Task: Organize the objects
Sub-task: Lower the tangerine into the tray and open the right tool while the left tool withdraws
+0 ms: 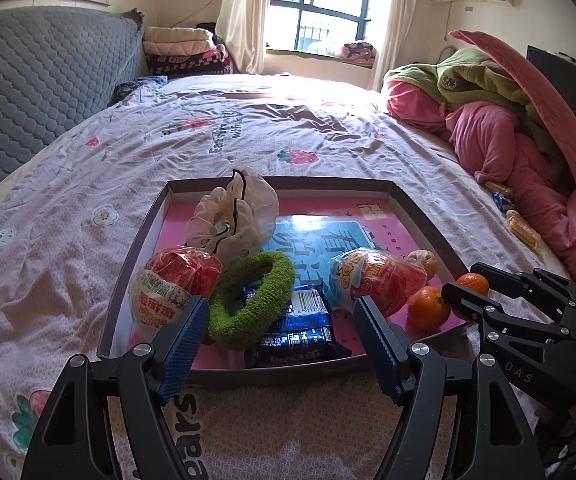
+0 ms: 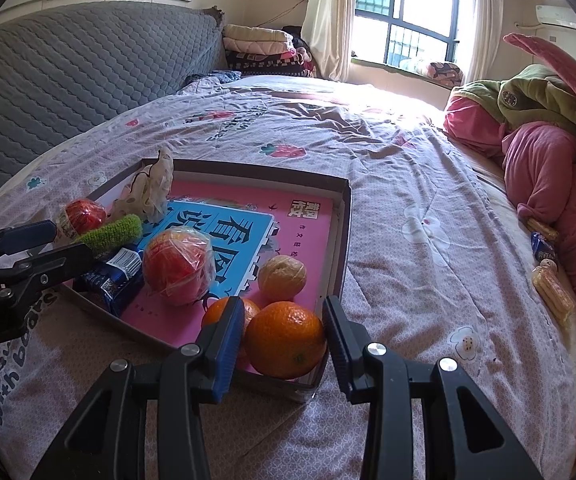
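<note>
A shallow cardboard tray (image 1: 288, 183) (image 2: 346, 216) lies on the bed with a pink-and-blue book (image 1: 320, 240) (image 2: 223, 232) in it. On the book lie a green scrunchie (image 1: 247, 300) (image 2: 115, 230), a blue snack pack (image 1: 300, 328) (image 2: 115, 268), two red wrapped snacks (image 1: 376, 276) (image 1: 175, 276) (image 2: 177, 266), a crumpled plastic bag (image 1: 235, 212) (image 2: 147, 188) and three oranges (image 2: 285, 338) (image 1: 428, 306). My left gripper (image 1: 279, 320) is open, just before the tray's near edge. My right gripper (image 2: 283, 336) has its jaws around the nearest orange, at the tray's near right corner; it also shows in the left wrist view (image 1: 464, 284).
Yellow and blue snack packs (image 2: 552, 288) (image 1: 522, 230) lie at the bed's right side beside a heap of pink and green bedding (image 2: 548, 152) (image 1: 488, 120). A grey quilted headboard (image 1: 27, 92) stands on the left. Folded blankets (image 1: 183, 48) lie at the far end.
</note>
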Demonstrator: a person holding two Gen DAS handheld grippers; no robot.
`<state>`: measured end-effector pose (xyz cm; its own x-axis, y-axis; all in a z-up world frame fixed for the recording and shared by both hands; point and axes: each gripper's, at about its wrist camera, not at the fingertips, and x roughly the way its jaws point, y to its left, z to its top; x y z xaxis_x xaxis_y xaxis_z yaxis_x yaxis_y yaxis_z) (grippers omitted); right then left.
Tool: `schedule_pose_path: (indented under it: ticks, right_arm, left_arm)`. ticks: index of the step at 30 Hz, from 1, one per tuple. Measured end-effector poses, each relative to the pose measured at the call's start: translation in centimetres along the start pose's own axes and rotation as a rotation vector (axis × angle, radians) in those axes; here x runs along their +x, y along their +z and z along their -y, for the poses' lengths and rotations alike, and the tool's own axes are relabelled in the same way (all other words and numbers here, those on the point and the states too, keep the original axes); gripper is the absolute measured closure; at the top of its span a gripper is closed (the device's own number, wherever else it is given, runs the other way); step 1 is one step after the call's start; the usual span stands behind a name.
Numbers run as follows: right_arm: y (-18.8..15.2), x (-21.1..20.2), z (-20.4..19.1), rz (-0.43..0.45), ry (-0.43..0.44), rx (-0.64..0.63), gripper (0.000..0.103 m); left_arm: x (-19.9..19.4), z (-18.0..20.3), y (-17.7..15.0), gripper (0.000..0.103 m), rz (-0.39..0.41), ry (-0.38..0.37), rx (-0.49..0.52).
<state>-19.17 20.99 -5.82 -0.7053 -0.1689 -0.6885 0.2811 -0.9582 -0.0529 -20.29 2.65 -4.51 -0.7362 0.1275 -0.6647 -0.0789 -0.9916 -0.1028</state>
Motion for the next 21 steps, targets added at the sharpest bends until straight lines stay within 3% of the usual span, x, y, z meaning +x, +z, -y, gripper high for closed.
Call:
schedule_pose_path:
  ticks: [21]
  right_arm:
    - [0.0,-0.1,0.2,-0.007,-0.028,0.009,0.043]
  left_arm:
    - [-1.2,0.1,-0.5,0.027,0.001,0.005,-0.008]
